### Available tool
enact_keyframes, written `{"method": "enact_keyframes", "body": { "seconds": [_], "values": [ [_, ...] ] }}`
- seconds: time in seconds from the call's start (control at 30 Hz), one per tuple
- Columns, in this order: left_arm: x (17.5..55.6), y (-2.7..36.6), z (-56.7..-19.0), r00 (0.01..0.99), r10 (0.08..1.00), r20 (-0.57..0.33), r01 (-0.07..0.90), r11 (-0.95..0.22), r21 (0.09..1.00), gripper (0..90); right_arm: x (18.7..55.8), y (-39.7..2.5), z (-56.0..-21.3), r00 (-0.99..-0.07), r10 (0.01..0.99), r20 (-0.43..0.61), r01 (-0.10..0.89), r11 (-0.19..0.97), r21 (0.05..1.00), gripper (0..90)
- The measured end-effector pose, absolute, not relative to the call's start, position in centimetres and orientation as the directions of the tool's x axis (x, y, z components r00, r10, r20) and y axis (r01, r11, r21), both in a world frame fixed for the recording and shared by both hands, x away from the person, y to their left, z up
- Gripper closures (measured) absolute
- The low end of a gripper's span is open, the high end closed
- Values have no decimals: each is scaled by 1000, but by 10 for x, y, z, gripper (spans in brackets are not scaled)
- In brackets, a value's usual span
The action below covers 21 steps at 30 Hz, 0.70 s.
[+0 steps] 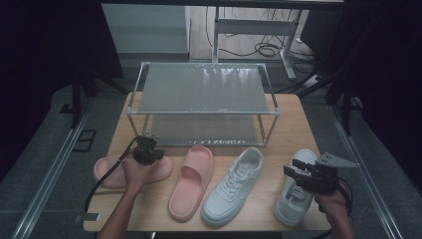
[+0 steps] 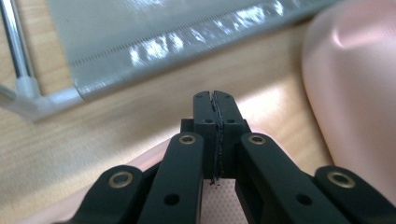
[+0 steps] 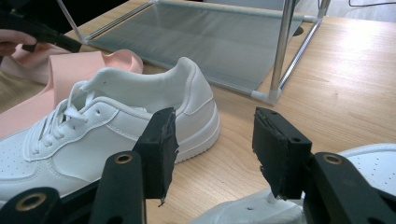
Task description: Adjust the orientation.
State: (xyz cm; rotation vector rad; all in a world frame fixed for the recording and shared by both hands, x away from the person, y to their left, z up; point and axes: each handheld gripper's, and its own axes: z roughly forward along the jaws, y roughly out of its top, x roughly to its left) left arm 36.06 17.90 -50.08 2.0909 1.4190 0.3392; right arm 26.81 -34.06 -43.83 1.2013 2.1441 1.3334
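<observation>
A wooden table (image 1: 298, 119) carries a two-tier shoe rack (image 1: 204, 94), two pink slippers (image 1: 191, 181) and two white sneakers (image 1: 234, 186).

Two pink slides (image 1: 191, 181) (image 1: 112, 172), two white sneakers (image 1: 234, 185) (image 1: 294, 191), one two-tier shoe rack (image 1: 203, 112), one wooden table (image 1: 293, 124).
</observation>
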Motion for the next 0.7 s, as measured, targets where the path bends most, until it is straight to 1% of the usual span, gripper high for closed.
{"method": "enact_keyframes", "body": {
  "seconds": [0.27, 0.47, 0.7],
  "values": [
    [332, 178, -500, 445, 889, -107, 746, -302, 593, 890, 267, -341, -438, -583, 801, 136, 476, 201, 856, 498],
    [310, 186, -502, 460, 876, -144, 740, -289, 608, 890, 267, -340, -438, -583, 801, 135, 476, 203, 856, 498],
    [285, 189, -501, 483, 867, -123, 725, -317, 612, 889, 267, -339, -437, -582, 801, 137, 477, 201, 856, 498]
  ]
}}
